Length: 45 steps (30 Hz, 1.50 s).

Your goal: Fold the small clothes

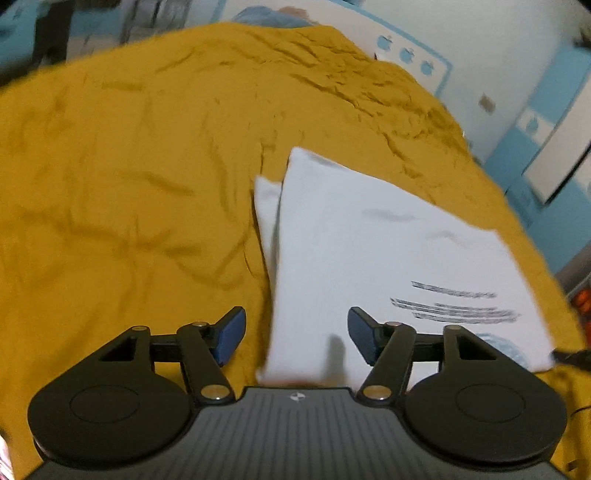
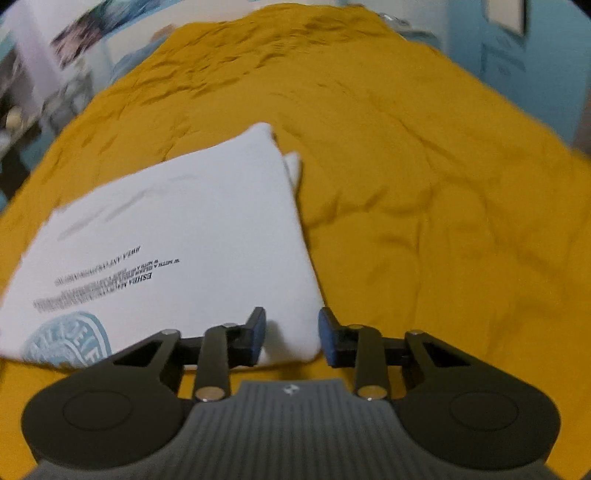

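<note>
Left gripper (image 1: 295, 334), black with blue-padded fingers (image 1: 231, 334), held low and pointing forward over the near left corner of the folded white cotton garment with black printed lines and a pale blue round emblem (image 1: 388, 258). Jaws spread wide, gripping nothing; left pad over the wrinkled mustard-yellow bedspread (image 1: 129, 184), right pad over the white cloth, the garment's left edge running between the two. Contact with the cloth impossible to tell.

One garment only, lying flat on the bedspread as a rough rectangle, with a narrower under-layer peeking out along the far left edge. Three blurred lines of black print near the near right part, emblem at the near right corner.

Right gripper (image 2: 291, 334), same black build, likewise low and level, aimed at the garment's (image 2: 184, 229) near right corner. Jaws apart, narrower than the left pair, holding nothing; left pad (image 2: 256, 338) over white cloth, right pad over yellow bedspread (image 2: 443, 184), the corner of the garment between them. Touching or not, unclear.

Two grippers, one garment, one bedspread. Beyond the bedspread, blurred white and light blue wall panels (image 1: 424, 33) with three small blue apple shapes.
</note>
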Each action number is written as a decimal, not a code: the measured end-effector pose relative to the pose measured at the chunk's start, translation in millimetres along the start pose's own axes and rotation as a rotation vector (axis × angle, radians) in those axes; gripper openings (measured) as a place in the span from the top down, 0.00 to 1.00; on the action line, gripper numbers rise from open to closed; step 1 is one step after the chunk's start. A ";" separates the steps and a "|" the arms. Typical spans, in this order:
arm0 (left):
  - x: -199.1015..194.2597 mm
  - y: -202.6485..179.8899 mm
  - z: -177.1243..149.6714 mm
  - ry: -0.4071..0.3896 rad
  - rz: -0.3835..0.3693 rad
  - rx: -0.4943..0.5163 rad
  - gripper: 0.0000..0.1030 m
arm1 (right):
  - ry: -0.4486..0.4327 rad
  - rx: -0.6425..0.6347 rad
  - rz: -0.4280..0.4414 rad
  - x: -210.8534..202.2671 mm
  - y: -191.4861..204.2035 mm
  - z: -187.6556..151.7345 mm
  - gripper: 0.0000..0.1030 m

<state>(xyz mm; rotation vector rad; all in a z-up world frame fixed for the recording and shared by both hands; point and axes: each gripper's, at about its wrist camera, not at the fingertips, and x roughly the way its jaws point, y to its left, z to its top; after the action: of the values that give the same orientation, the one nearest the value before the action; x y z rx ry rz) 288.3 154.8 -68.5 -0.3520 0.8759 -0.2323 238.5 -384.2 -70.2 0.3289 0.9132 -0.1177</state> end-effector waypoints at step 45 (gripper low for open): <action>23.8 -25.4 -21.9 0.078 0.298 0.200 0.85 | -0.013 0.049 -0.048 -4.9 -30.4 -30.9 1.00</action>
<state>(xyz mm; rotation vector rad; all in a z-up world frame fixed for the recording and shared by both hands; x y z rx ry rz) 284.5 118.9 -88.2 -0.0238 0.9603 -0.0561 205.0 -403.0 -90.8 0.3515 0.9070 -0.1869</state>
